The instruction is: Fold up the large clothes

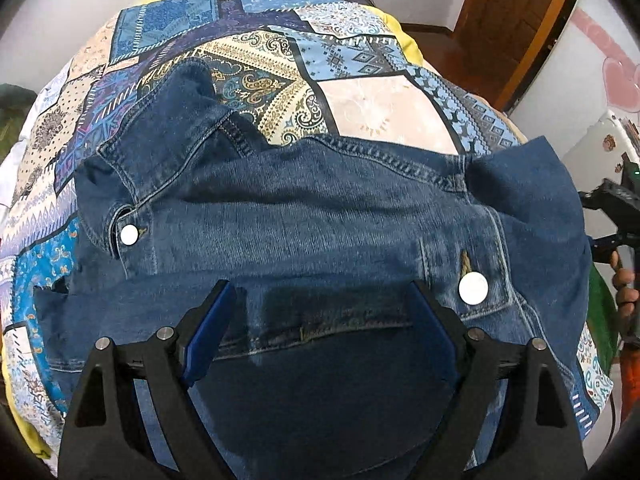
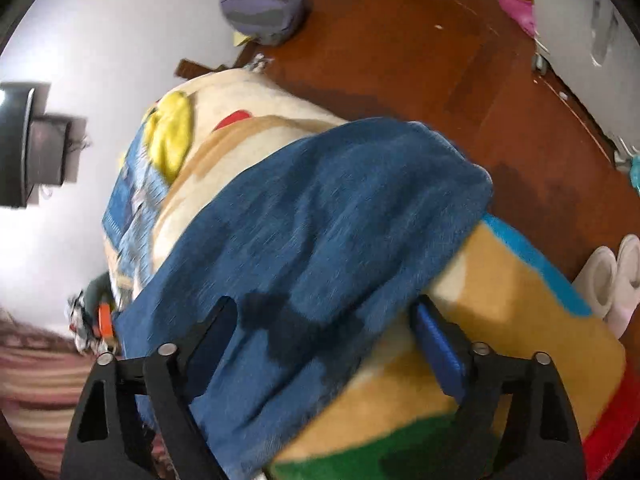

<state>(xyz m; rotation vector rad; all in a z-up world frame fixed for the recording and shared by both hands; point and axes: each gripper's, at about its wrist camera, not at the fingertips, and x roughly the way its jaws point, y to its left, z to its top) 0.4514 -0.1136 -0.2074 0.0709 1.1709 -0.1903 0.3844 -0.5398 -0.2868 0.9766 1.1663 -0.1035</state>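
Both grippers, left gripper (image 1: 322, 300) and right gripper (image 2: 324, 316), hung with jaws spread, gripping nothing, over the denim jacket (image 1: 320, 208) at the bed's (image 1: 380, 100) near edge.

Left gripper (image 1: 322, 302): your jaws stand wide apart at lower centre, pointing steeply down.
Right gripper (image 2: 324, 318): your jaws spread wide, lower centre, nothing pinched.

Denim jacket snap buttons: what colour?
White or pale silver; glare makes it hard to tell. Two round snap buttons on the blue denim jacket show best in the left wrist view.
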